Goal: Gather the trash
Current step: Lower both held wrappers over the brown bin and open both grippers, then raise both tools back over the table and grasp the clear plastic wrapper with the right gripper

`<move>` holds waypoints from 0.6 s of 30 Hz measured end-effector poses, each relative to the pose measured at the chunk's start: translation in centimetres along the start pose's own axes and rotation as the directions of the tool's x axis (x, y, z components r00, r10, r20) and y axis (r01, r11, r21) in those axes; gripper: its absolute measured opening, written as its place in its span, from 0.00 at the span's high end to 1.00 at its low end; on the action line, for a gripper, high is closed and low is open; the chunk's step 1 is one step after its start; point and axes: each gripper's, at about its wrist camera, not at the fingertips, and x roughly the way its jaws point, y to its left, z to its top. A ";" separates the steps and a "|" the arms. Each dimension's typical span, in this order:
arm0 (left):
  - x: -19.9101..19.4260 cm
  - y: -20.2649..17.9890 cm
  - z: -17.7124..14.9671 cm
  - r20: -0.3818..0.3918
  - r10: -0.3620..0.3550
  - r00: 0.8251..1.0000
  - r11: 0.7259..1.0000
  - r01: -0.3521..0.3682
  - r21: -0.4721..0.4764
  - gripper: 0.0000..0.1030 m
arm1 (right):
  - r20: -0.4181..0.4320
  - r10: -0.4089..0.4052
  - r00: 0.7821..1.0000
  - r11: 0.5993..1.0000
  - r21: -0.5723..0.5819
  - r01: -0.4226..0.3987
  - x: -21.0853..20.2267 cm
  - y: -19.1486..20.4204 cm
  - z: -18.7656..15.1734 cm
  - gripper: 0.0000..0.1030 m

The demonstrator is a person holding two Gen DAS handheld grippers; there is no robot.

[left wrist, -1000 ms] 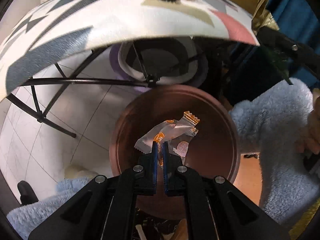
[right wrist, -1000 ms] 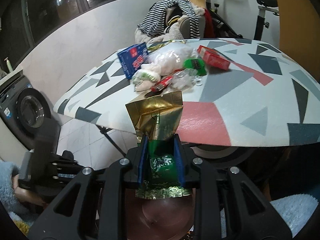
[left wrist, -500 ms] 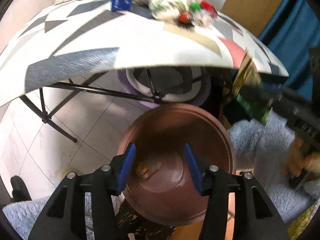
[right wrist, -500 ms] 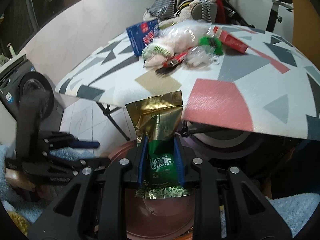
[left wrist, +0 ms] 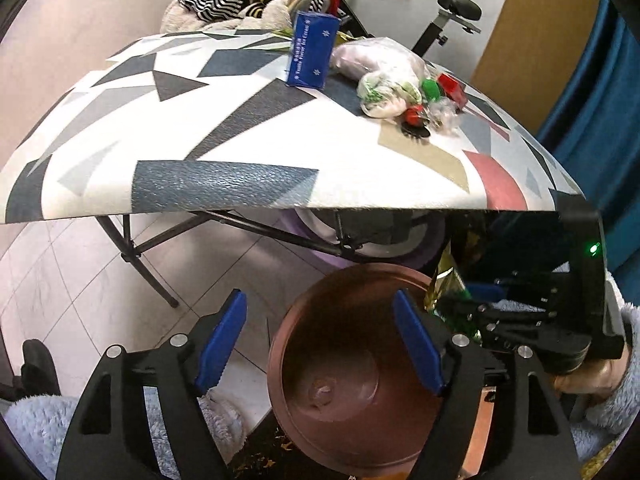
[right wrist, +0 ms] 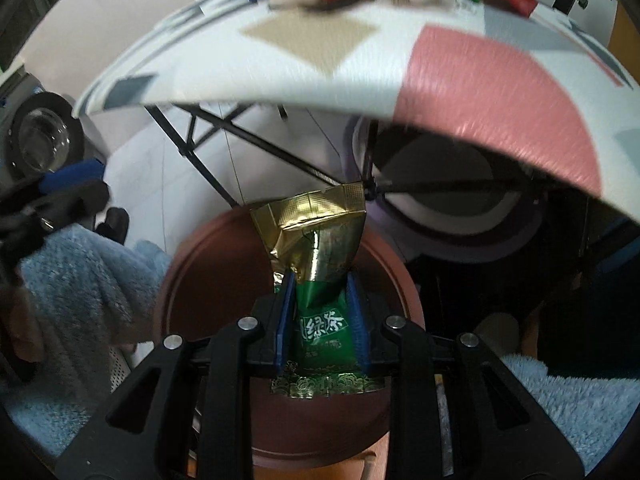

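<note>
My right gripper (right wrist: 320, 312) fingers clench the green tea packet (right wrist: 320, 280), long axis toward frame top, directly over the brown bin (right wrist: 192, 272); left gripper (left wrist: 320, 340) fingers, just opened, stand empty.

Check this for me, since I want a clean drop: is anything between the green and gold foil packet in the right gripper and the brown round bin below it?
Nothing visible is. The green and gold foil packet, clamped in the right gripper, hangs over the brown round bin's open mouth. The open left gripper sits off to one side.
</note>
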 end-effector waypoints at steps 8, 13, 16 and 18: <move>0.0 0.5 -0.1 0.005 0.003 1.000 1.000 -0.003 -0.012 0.26 | -0.036 -0.014 0.999 1.000 -0.018 0.013 0.8 0.2 -0.2 0.69; 0.1 0.4 -0.1 0.002 0.004 1.000 1.000 -0.004 -0.010 0.25 | -0.022 -0.029 0.999 0.999 -0.014 0.029 1.1 0.5 -0.1 0.44; 0.1 0.4 -0.1 0.003 0.005 1.000 1.000 -0.005 -0.014 0.25 | -0.012 -0.043 0.999 0.999 -0.008 0.043 1.0 0.4 0.0 0.27; 0.1 0.5 0.0 0.004 0.007 1.000 1.000 -0.006 -0.017 0.25 | -0.009 -0.045 0.999 0.999 -0.006 0.045 0.9 0.4 0.0 0.15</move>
